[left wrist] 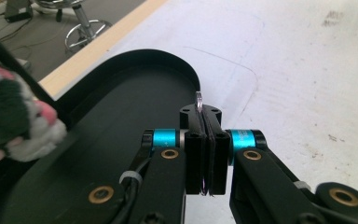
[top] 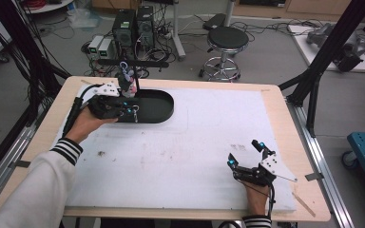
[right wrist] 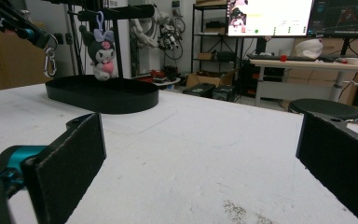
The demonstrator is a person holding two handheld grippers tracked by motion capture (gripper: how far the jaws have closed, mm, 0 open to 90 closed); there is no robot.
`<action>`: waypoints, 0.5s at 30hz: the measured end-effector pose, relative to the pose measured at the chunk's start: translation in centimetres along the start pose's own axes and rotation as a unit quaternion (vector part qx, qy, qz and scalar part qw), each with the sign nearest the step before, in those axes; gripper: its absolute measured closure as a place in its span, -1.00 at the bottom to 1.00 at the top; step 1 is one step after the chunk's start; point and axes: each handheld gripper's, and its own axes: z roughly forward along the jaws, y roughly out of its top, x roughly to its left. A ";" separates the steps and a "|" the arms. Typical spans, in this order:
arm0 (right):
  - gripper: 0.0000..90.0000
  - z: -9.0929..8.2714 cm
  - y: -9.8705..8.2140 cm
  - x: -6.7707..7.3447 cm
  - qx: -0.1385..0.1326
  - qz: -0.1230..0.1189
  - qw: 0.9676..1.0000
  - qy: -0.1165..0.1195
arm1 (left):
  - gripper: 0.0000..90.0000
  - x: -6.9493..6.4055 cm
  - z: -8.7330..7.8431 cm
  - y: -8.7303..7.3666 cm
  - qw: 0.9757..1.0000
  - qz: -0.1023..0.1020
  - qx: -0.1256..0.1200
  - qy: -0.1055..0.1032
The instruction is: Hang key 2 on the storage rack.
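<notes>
My left gripper [top: 132,110] hovers over the near edge of a black oval tray [top: 164,102] at the table's back left. Its jaws are shut on a small metal ring [left wrist: 198,100], and a silver carabiner clip [right wrist: 50,59] hangs below them. A dark plush toy [top: 126,80] with a pink patch hangs from the black stand's crossbar [right wrist: 121,11] above the tray, just left of the gripper. My right gripper [top: 244,153] rests on the white mat at the front right, jaws wide open with nothing between its pads [right wrist: 74,154].
The white mat [top: 185,152] covers most of the wooden table. A round stool [top: 225,40], computer boxes [top: 133,26] and loose cables stand on the floor beyond the far edge. Black frame posts [top: 313,90] rise at the table's right side.
</notes>
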 end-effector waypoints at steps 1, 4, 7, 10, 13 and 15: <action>-0.99 0.0 0.0 0.0 -0.002 -0.004 1.000 0.000 | 0.96 0.1 -0.3 0.0 1.000 0.000 -0.002 0.001; -0.99 0.0 0.0 0.0 -0.002 -0.002 1.000 0.000 | 0.96 0.6 -0.9 -0.1 1.000 -0.010 -0.015 -0.004; -0.99 0.0 0.0 0.0 -0.001 -0.001 1.000 0.000 | 0.96 1.0 -1.5 -0.1 1.000 -0.012 -0.020 -0.003; -0.99 0.0 0.0 0.0 -0.001 -0.001 1.000 0.000 | 0.96 1.3 -2.2 0.4 1.000 -0.006 -0.023 0.004; -0.99 0.0 0.0 0.0 -0.001 -0.001 1.000 0.000 | 0.96 1.7 -3.1 1.1 0.999 -0.003 -0.032 0.011; -0.99 0.0 0.0 0.0 -0.001 -0.001 1.000 0.000 | 0.96 2.1 -3.8 1.5 0.999 -0.002 -0.034 0.016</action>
